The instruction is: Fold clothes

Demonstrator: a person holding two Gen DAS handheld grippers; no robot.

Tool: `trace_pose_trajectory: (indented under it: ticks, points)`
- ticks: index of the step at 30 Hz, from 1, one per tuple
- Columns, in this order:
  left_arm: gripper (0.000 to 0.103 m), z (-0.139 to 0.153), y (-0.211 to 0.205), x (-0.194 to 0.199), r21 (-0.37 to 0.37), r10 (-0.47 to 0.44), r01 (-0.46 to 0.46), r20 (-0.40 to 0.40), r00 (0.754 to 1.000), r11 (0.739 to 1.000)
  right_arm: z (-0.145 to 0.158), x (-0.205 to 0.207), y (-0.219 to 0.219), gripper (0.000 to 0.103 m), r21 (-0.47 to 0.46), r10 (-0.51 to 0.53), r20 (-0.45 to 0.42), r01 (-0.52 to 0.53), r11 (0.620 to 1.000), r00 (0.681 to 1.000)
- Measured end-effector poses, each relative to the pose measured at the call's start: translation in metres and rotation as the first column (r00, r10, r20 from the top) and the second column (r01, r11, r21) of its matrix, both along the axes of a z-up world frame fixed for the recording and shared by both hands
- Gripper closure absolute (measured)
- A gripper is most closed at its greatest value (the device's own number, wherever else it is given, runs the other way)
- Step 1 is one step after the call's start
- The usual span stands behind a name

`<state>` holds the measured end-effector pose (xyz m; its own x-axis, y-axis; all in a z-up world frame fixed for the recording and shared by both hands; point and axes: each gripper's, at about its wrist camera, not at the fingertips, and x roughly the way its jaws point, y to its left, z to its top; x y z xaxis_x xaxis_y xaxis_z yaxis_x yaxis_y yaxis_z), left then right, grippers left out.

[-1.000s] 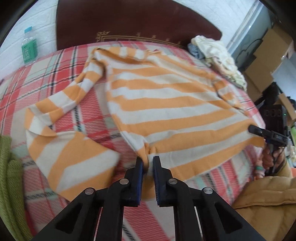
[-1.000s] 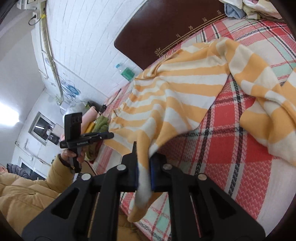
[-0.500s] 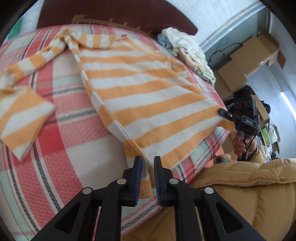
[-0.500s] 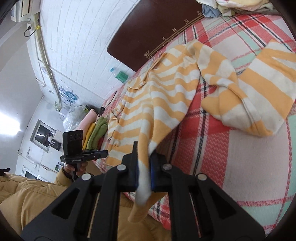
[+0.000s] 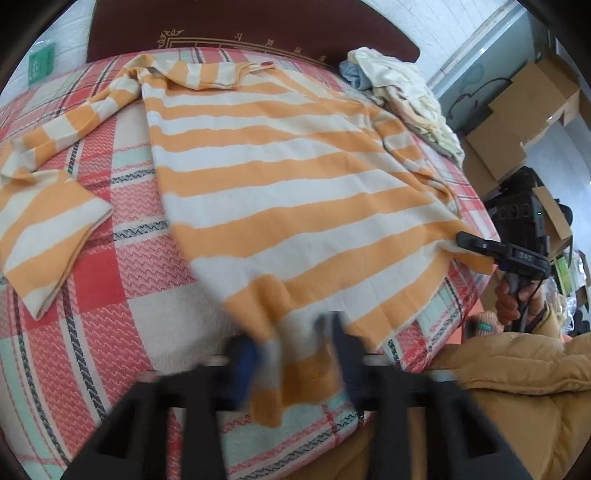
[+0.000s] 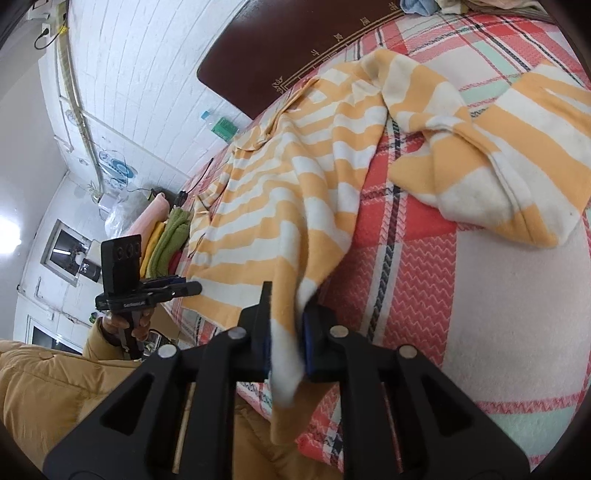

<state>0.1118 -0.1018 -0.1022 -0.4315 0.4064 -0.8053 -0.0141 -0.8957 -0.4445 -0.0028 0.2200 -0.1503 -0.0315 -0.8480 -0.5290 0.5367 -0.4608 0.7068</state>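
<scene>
An orange and white striped sweater (image 5: 295,177) lies spread on the plaid bed, collar toward the headboard. My left gripper (image 5: 295,354) is at its near hem corner; its jaws are blurred and stand apart, with the hem lying loose between them. In the right wrist view the left gripper (image 6: 184,288) shows at the left, off the bed's edge. My right gripper (image 6: 286,328) is shut on the other hem corner of the sweater (image 6: 288,192), and it shows in the left wrist view (image 5: 476,245) at the right bed edge. One sleeve (image 5: 44,221) lies out to the left.
A dark wooden headboard (image 5: 251,26) stands behind the bed (image 5: 110,332). A pile of pale clothes (image 5: 399,88) sits at the far right corner. Folded green and yellow clothes (image 6: 166,240) lie at the bed's other side. Cardboard boxes (image 5: 517,122) stand beyond.
My left gripper's jaws have opened from shut and let go of the hem. The sweater has been pulled flatter toward the near bed edge. The right gripper stays shut on its corner.
</scene>
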Motion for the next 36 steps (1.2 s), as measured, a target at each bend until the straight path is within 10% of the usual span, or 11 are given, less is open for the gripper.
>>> trace_pose_trajectory:
  ticks: [6,12,16,19,26,36]
  points:
    - [0.095,0.025,-0.01,0.019,0.125,0.021,-0.014,-0.056,0.998,0.992,0.015,0.008,0.006,0.09,-0.059,0.034,-0.025,-0.035,0.998,0.999]
    - [0.09,0.031,-0.014,0.028,0.089,0.002,0.004,-0.058,0.998,0.996,0.026,0.01,0.007,0.091,-0.04,0.042,-0.055,-0.045,0.998,0.998]
    - [0.05,0.011,-0.013,0.026,0.067,0.02,-0.018,-0.024,1.0,0.998,0.012,0.001,0.012,0.081,0.07,-0.023,-0.031,0.025,0.997,0.999]
    - [0.046,0.006,-0.013,0.024,0.022,0.027,-0.027,-0.008,1.0,0.999,0.011,-0.001,0.016,0.034,0.18,-0.06,-0.081,0.074,0.981,0.995]
    - [0.03,0.04,-0.02,0.012,-0.148,0.02,-0.039,-0.131,0.991,0.988,0.05,-0.019,0.028,0.034,0.147,-0.106,-0.25,0.146,0.978,0.963]
    - [0.026,0.059,-0.028,-0.081,-0.421,-0.065,-0.035,-0.22,0.973,0.906,0.055,-0.107,0.0,0.034,0.219,-0.136,-0.33,0.216,0.952,0.934]
